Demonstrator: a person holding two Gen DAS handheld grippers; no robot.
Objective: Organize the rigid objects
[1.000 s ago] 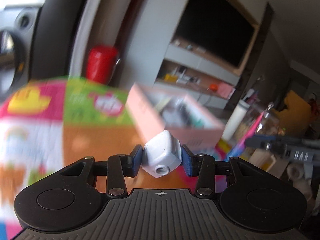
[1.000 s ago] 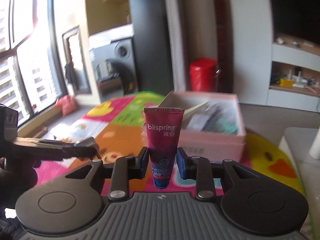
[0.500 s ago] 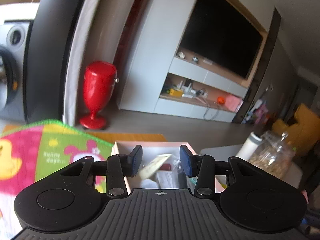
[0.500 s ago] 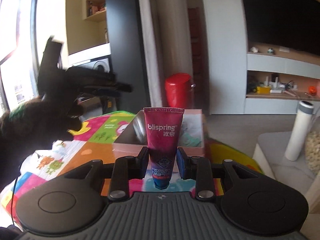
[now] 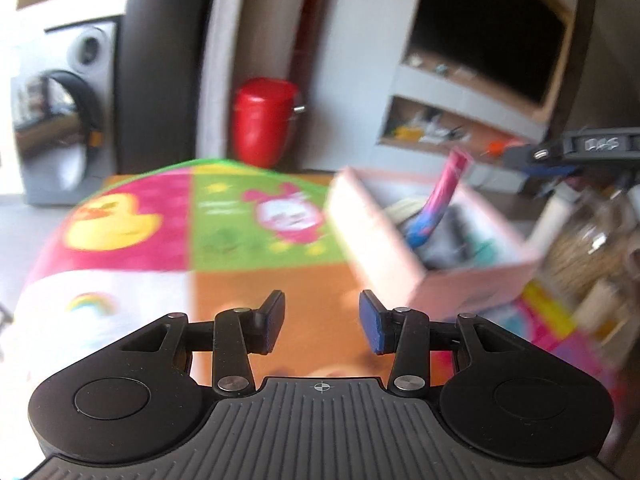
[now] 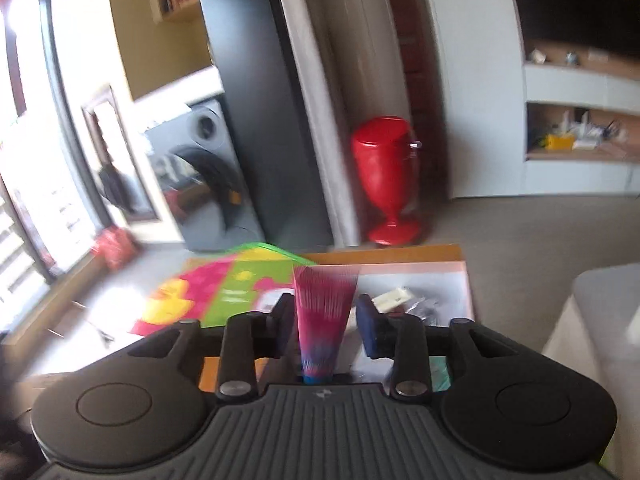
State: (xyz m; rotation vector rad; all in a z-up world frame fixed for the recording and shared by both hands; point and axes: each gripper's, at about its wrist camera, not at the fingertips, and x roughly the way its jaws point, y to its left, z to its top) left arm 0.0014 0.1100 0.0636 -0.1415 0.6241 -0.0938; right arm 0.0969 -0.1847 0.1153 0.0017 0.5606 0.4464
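Note:
My left gripper (image 5: 322, 320) is open with nothing between its fingers, low over the orange patch of the play mat (image 5: 160, 220), left of the pink box (image 5: 384, 248). My right gripper (image 6: 324, 320) hangs above the box (image 6: 466, 280) and its jaws are opening. The magenta toothpaste tube (image 6: 322, 344) stands between them, smeared by motion, with the pads off its sides. In the left wrist view the tube (image 5: 440, 204) tilts cap-down into the box, under the right gripper (image 5: 560, 156). Several small items lie in the box.
A red pedestal bin (image 6: 384, 168) stands on the floor behind the table by a dark pillar. The washing machine (image 5: 60, 128) is at the far left. A glass jar (image 5: 588, 248) stands right of the box. A grey cushion (image 6: 592, 320) is at the right.
The white object the left gripper held a second ago is gone from its jaws, which have pulled back from the box. The right gripper moved over the box and let go of the tube.

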